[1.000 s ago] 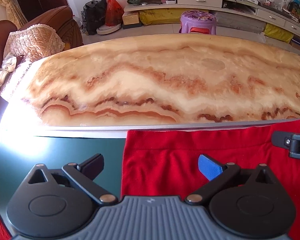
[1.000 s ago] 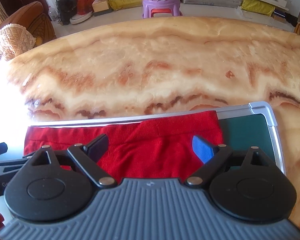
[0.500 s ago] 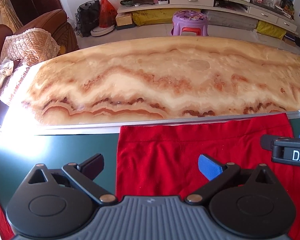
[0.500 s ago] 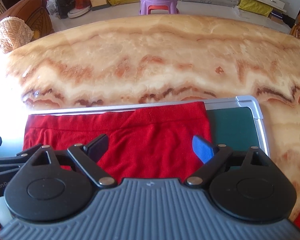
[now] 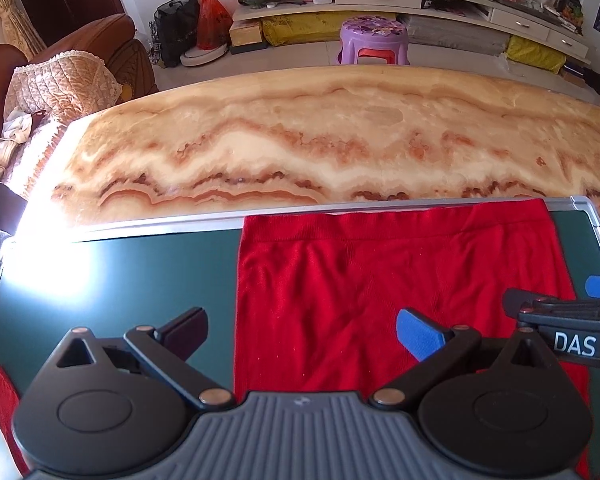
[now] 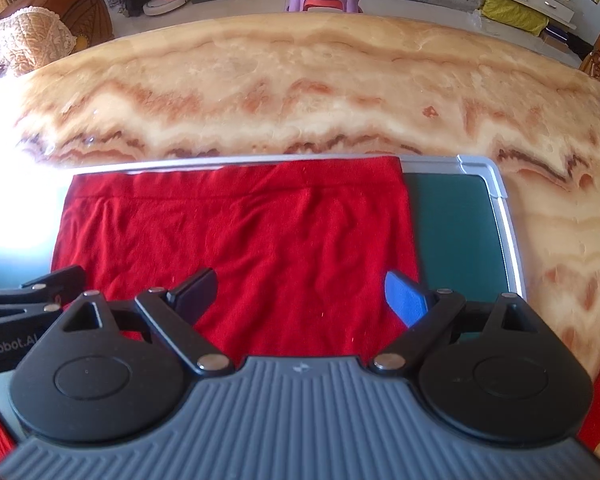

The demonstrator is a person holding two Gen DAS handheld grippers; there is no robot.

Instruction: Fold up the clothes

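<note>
Home living room, sofa point(image 5: 80, 64), plastic stool point(image 5: 374, 40)

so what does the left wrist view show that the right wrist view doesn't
Only the left wrist view shows the bare green board left of the red garment, a red plastic bag on the floor, and the right gripper edging in from the right.

Only the right wrist view shows the board's far right corner with the marble table past it, and the left gripper coming in from the left.

Both show the garment flat on the board, the purple stool, and open, empty jaws.
</note>
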